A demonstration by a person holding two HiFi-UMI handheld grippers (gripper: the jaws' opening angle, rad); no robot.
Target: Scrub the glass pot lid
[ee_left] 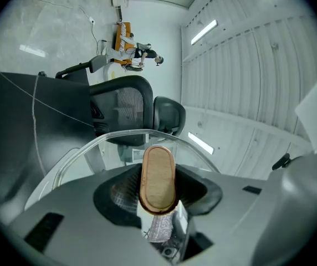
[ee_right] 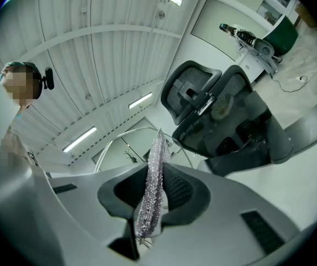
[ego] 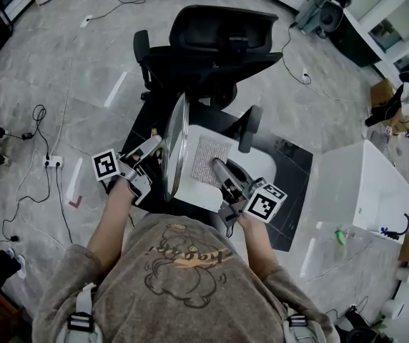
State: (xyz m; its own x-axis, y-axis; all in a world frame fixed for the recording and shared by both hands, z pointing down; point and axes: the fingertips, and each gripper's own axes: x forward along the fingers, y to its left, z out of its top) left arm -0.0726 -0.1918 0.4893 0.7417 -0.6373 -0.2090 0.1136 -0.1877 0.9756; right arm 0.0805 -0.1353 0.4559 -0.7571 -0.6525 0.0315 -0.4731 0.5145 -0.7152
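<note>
The glass pot lid (ego: pixel 176 143) stands on edge above the small white table (ego: pixel 190 195), its steel rim toward me. My left gripper (ego: pixel 153 153) is shut on the lid's wooden knob (ee_left: pixel 158 176), which fills the gap between the jaws in the left gripper view; the rim (ee_left: pixel 80 154) arcs behind it. My right gripper (ego: pixel 223 175) is shut on a silvery mesh scrub cloth (ego: pixel 211 158), to the right of the lid. In the right gripper view the scrub cloth (ee_right: pixel 153 176) stands edge-on between the jaws, with the lid's rim (ee_right: pixel 118 141) curving just behind.
A black office chair (ego: pixel 208 45) stands just beyond the table on a black mat (ego: pixel 294 166). A white cabinet (ego: pixel 362 188) is at the right. Cables and a power strip (ego: pixel 51 161) lie on the grey floor at the left.
</note>
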